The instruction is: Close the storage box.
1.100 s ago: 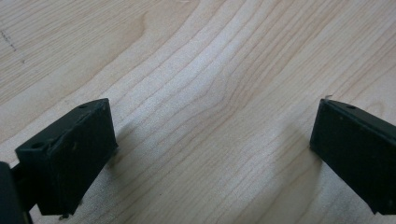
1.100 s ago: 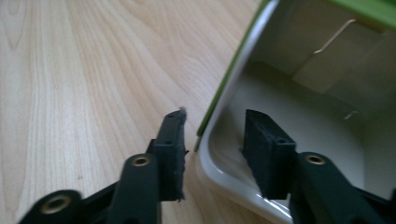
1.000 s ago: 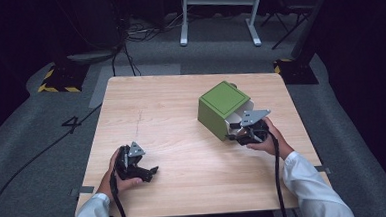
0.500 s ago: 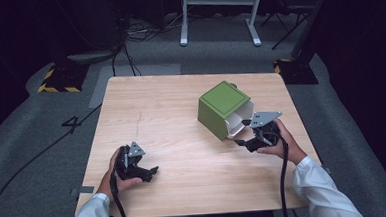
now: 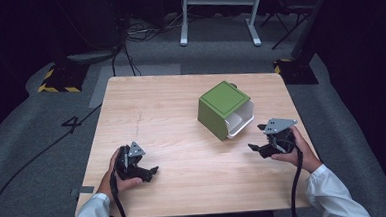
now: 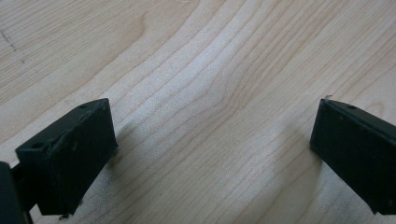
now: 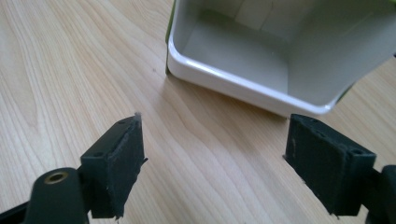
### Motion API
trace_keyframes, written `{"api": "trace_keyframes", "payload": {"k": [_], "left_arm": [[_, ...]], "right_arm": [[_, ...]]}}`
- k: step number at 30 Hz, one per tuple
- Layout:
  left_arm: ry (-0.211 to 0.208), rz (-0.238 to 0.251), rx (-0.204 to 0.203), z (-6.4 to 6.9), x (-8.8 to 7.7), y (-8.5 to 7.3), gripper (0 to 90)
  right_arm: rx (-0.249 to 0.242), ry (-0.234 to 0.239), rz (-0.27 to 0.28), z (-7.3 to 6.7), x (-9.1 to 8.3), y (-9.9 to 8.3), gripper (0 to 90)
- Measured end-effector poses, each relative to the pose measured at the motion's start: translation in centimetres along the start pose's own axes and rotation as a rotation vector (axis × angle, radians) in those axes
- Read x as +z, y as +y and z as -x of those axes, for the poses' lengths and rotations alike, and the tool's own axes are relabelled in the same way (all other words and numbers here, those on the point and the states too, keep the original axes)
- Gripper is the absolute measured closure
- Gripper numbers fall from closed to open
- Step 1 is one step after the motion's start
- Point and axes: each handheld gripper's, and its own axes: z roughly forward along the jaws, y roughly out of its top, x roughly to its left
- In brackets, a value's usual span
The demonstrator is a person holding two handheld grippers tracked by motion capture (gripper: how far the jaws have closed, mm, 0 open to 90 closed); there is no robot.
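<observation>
A green box [image 5: 221,105] lies on its side right of the table's middle, with a white inner drawer [image 5: 240,123] sticking out toward the near right. In the right gripper view the drawer [image 7: 261,51] is empty and its open mouth faces the camera. My right gripper [image 5: 257,141] is held open just right of the drawer, apart from it, jaws wide with bare wood between them [image 7: 212,158]. My left gripper [image 5: 152,173] rests open on the table at the near left, and its jaws stand wide over plain wood [image 6: 210,154].
The wooden table [image 5: 171,119] carries nothing else. Grey floor surrounds it, with a white stand [image 5: 216,17] and cables behind and a yellow-black striped block [image 5: 57,85] at the far left.
My right gripper has drawn back from the box toward the near right, and the white drawer now stands farther out of the green shell. The left gripper has not moved.
</observation>
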Motion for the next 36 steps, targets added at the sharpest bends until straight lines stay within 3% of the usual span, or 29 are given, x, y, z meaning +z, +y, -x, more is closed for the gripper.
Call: {"api": "trace_keyframes", "payload": {"k": [15, 29, 36], "left_arm": [[0.001, 0.000, -0.003, 0.0, 0.0, 0.0, 0.5], [0.001, -0.001, -0.003, 0.0, 0.0, 0.0, 0.5], [0.001, 0.000, -0.003, 0.0, 0.0, 0.0, 0.5]], "right_arm": [[0.016, -0.023, -0.094, -0.3, -0.8, -4.9, 19.5], [0.188, -0.078, -0.098, 0.9, -2.1, -10.7, 19.0], [0.290, -0.085, -0.055, 1.3, -2.8, -13.0, 18.1]]}}
